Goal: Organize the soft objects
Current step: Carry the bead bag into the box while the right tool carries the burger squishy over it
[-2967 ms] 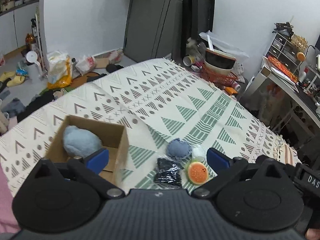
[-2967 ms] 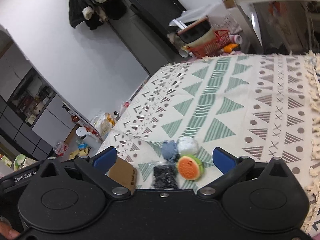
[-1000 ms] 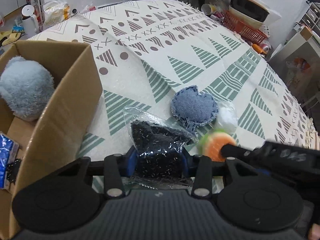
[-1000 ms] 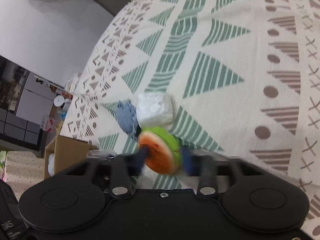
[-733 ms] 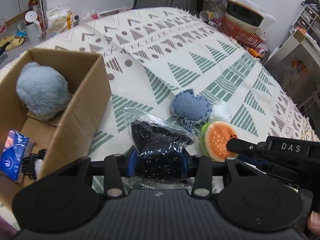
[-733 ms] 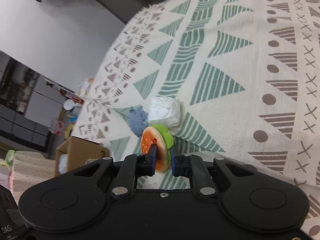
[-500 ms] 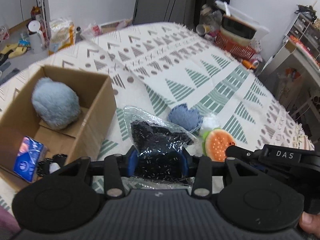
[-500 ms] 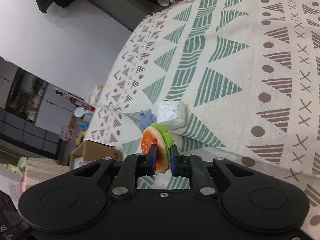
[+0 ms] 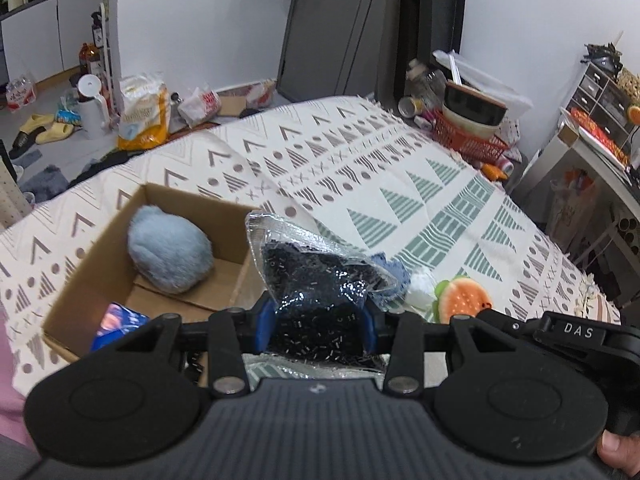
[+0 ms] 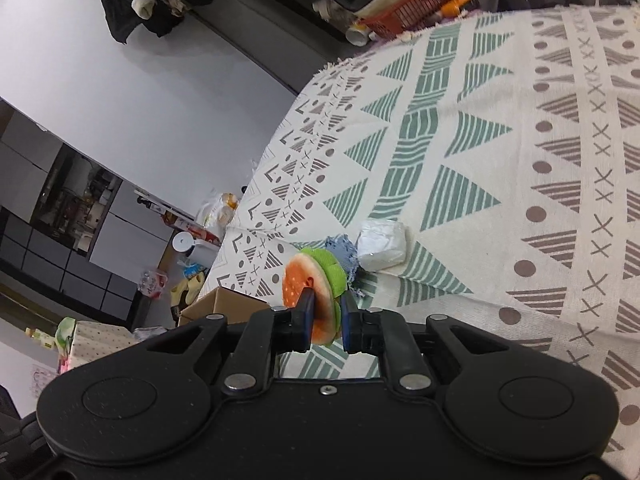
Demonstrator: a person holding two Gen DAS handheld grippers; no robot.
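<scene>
My left gripper (image 9: 318, 326) is shut on a clear bag of black beads (image 9: 316, 280), held above the patterned cloth beside an open cardboard box (image 9: 100, 264). Inside the box lie a fluffy blue-grey ball (image 9: 170, 256) and a blue packet (image 9: 114, 320). My right gripper (image 10: 326, 316) is shut on an orange and green burger-shaped soft toy (image 10: 310, 280), which also shows at the right of the left wrist view as the burger toy (image 9: 464, 300). On the cloth remain a denim pouch (image 10: 342, 254) and a white soft block (image 10: 382, 244).
The bed with the patterned cloth (image 9: 400, 184) runs back to a red basket with bowls (image 9: 472, 136). Bags, a kettle and slippers litter the floor (image 9: 92, 120) at the left. A desk with drawers (image 9: 592, 128) stands on the right.
Both grippers have risen from the cloth with their loads: the bead bag in the left, the burger toy in the right. The right fingers closed onto the toy. The box has come fully into view.
</scene>
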